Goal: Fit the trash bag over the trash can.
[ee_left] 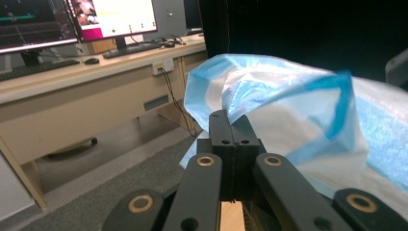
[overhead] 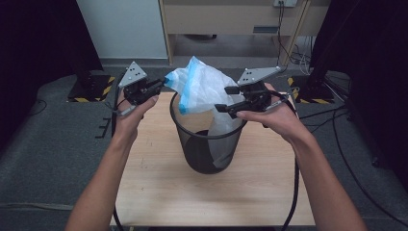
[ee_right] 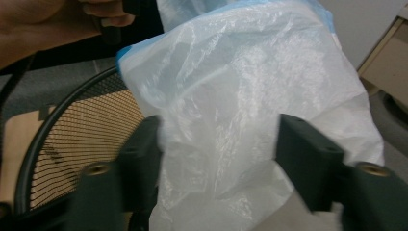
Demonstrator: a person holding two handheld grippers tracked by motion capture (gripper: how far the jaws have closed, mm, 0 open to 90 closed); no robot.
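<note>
Mesh bin (overhead: 209, 144) on wooden table (overhead: 159, 192)

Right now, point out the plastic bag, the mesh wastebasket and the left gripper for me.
plastic bag (overhead: 199, 89): high view, on its bunched white middle above the basket.
mesh wastebasket (overhead: 204, 156): high view, on its black mesh front wall.
left gripper (ee_left: 233, 132): left gripper view, where its shut jaws pinch the bag's blue edge.

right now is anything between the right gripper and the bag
Nothing visible. The right gripper has its jaws open with the bag already between them, the pads not yet pressing on it. The left gripper is shut on the bag's blue edge, holding it above the bin.
</note>
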